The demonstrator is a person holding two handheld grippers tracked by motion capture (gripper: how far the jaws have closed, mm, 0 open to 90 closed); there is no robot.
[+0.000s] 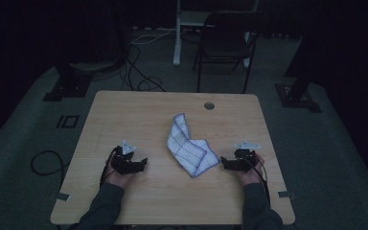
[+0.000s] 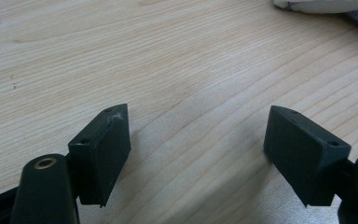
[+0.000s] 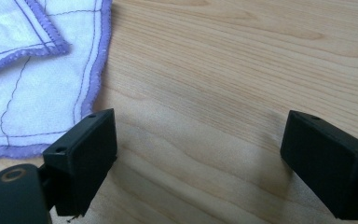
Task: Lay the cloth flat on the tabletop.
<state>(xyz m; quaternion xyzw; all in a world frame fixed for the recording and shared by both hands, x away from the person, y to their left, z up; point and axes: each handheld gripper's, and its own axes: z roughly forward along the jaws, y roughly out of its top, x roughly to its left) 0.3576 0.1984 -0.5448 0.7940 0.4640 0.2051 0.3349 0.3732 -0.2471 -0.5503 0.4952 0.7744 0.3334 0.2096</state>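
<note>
A white cloth (image 1: 190,145) with purple hemmed edges and thin grid stitching lies crumpled and partly folded on the light wooden desk (image 1: 139,115), slightly right of the desk's centre. All positions below are given relative to this cloth.

Left tool (image 1: 143,164): resting low over the desk well to the left of the cloth, held in the person's left hand (image 1: 120,173), its tip directed toward the cloth. Its jaws stand wide apart with only bare wood grain between them (in the left gripper view a small part of the cloth (image 2: 326,5) appears at the upper right corner, well beyond the jaws).

Right tool (image 1: 224,163): just beside the cloth's near right corner, held in the person's right hand (image 1: 249,171). Its jaws are likewise spread wide and grip nothing. In the right gripper view the cloth's purple hem (image 3: 42,79) lies next to the left-hand jaw, with bare desk between the two jaws; whether that jaw touches the fabric cannot be told.

Behind the cloth, a round cable hole (image 1: 209,105) is set near the desk's far edge, and a dark folding chair (image 1: 225,40) stands on the floor beyond.
</note>
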